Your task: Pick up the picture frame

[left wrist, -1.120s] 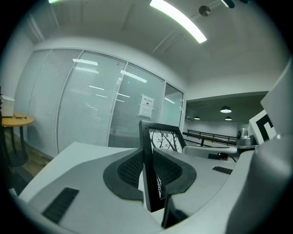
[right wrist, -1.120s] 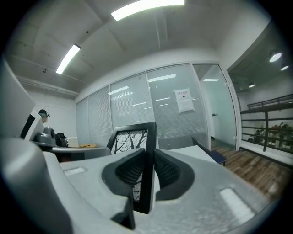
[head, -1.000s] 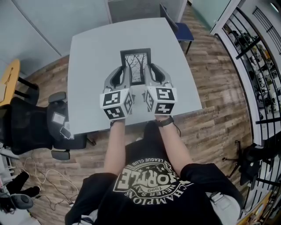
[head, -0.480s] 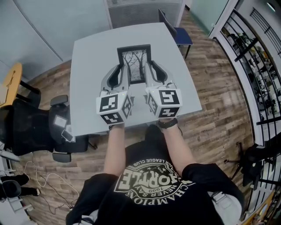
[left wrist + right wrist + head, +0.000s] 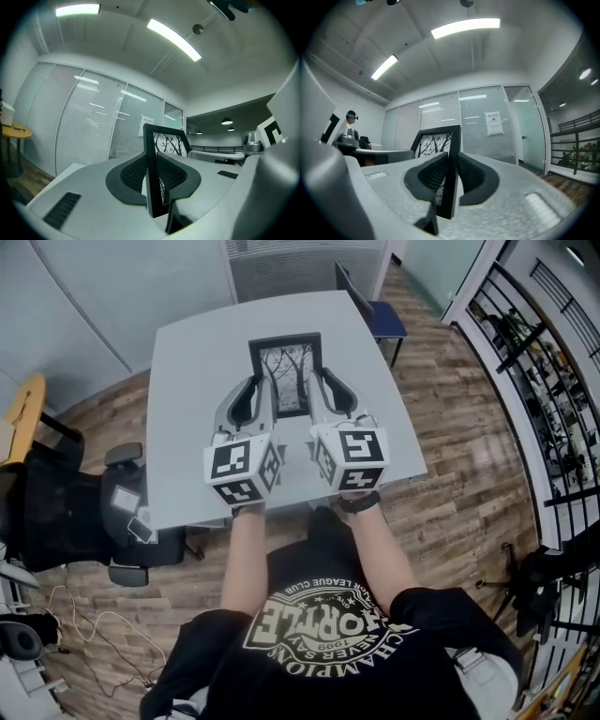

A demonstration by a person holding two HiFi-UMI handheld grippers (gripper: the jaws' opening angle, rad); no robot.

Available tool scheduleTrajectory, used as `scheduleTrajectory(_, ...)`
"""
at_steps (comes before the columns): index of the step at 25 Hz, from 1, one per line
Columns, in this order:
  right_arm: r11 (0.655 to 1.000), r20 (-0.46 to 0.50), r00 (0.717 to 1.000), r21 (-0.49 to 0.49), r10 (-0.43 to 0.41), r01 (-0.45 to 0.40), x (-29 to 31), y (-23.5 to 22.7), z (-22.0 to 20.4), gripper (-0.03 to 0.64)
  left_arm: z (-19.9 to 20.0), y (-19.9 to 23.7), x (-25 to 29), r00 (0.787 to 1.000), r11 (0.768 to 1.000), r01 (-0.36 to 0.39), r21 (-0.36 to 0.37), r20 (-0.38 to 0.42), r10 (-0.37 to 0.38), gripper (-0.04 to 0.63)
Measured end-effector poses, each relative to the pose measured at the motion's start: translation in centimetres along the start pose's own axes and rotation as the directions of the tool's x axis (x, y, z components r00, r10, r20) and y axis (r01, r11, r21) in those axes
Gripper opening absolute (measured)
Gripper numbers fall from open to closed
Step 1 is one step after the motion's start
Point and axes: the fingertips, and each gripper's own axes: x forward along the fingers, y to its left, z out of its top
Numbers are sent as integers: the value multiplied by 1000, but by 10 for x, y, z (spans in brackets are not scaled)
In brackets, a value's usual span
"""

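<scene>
A black picture frame (image 5: 287, 371) with a bare-tree print hangs level above the grey table (image 5: 187, 381), held from both sides. My left gripper (image 5: 262, 395) is shut on the frame's left edge; in the left gripper view its ribbed pads (image 5: 136, 173) press both faces of the black bar (image 5: 152, 178). On the right edge my right gripper (image 5: 317, 393) is likewise shut. The right gripper view shows the frame (image 5: 451, 178) pinched between its dark pads (image 5: 471, 176), the tree print rising beyond. Both marker cubes sit near the table's front edge.
A blue chair (image 5: 380, 320) stands behind the table's far right corner. A black office chair (image 5: 66, 512) sits at the left, with a wooden seat (image 5: 23, 413) beyond it. A black metal railing (image 5: 544, 381) runs along the right. Cables lie on the wood floor at lower left.
Both grippers have risen with the frame between them and moved slightly away from me; the frame now looks larger and higher over the table. The grips are unchanged.
</scene>
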Motion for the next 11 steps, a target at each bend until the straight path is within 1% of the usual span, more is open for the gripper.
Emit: scheduleTrajectory(11, 1000, -33, 999, -3, -7, 7, -1, -8, -15, 63, -16, -4, 6, 999, 999, 8, -32, -32, -9, 71)
